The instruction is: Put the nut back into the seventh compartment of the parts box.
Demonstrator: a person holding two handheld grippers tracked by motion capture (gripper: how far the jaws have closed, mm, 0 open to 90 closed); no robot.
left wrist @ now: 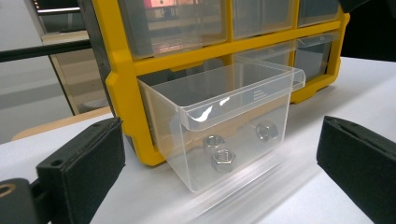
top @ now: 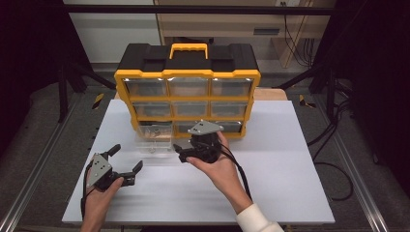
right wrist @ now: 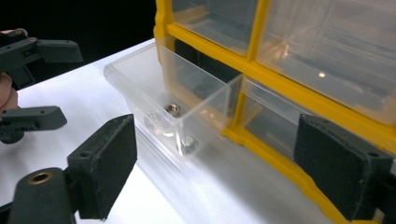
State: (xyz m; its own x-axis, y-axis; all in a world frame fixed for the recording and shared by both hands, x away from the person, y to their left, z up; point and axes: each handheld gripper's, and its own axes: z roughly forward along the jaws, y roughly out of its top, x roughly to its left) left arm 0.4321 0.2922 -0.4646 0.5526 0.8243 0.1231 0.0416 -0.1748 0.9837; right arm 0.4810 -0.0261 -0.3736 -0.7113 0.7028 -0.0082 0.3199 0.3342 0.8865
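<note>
Writing moulded on the clear drawer (left wrist: 224, 121) is too small to read. Pulled out of the yellow organizer (top: 187, 75) at frame centre, it holds steel nuts (left wrist: 222, 159). Left gripper (top: 126, 163) and right gripper (top: 180, 152): jaws released.

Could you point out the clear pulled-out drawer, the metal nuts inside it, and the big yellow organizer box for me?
clear drawer (left wrist: 243, 100): left gripper view, on its front lip.
metal nuts (left wrist: 222, 160): left gripper view, on the nearest nut.
yellow organizer box (top: 187, 74): high view, on its yellow top frame.
</note>
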